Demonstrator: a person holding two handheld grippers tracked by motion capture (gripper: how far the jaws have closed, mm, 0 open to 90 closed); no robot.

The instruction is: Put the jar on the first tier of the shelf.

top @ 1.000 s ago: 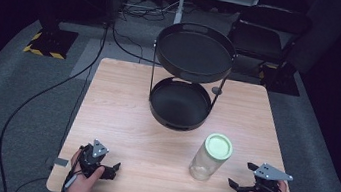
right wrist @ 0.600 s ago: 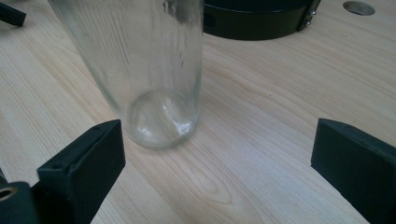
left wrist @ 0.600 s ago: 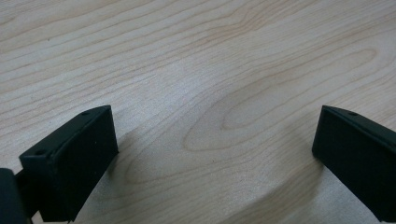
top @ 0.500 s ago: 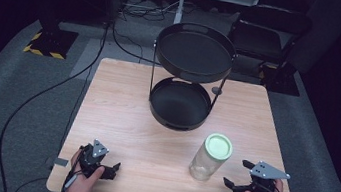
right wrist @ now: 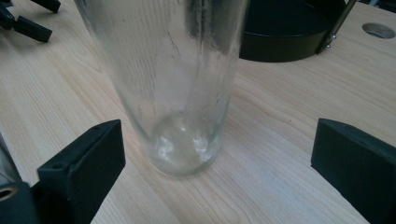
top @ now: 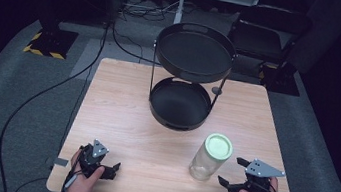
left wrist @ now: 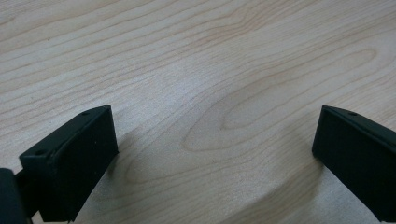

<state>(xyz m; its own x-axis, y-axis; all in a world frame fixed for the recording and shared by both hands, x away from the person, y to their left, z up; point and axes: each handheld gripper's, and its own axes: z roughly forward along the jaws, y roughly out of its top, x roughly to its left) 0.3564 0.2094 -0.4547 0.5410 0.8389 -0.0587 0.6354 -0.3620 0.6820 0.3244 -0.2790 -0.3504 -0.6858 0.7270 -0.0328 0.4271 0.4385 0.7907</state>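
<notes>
A clear glass jar with a pale green lid stands upright on the wooden table, front right. My right gripper rests on the table just right of the jar, open. In the right gripper view the jar's base stands between and just ahead of the wide-apart jaws, touching neither; my right gripper holds nothing. My left gripper lies at the front left, open. In the left gripper view my left gripper has bare wood between its jaws.
A black two-tier round tray stand rises at the table's middle back; its lower tray sits just behind the jar. A small round hole marks the tabletop. Cables and a dark chair lie beyond the far edge.
My right gripper has slid a little to the left, closer to the jar. The left gripper and the jar have stayed put.
</notes>
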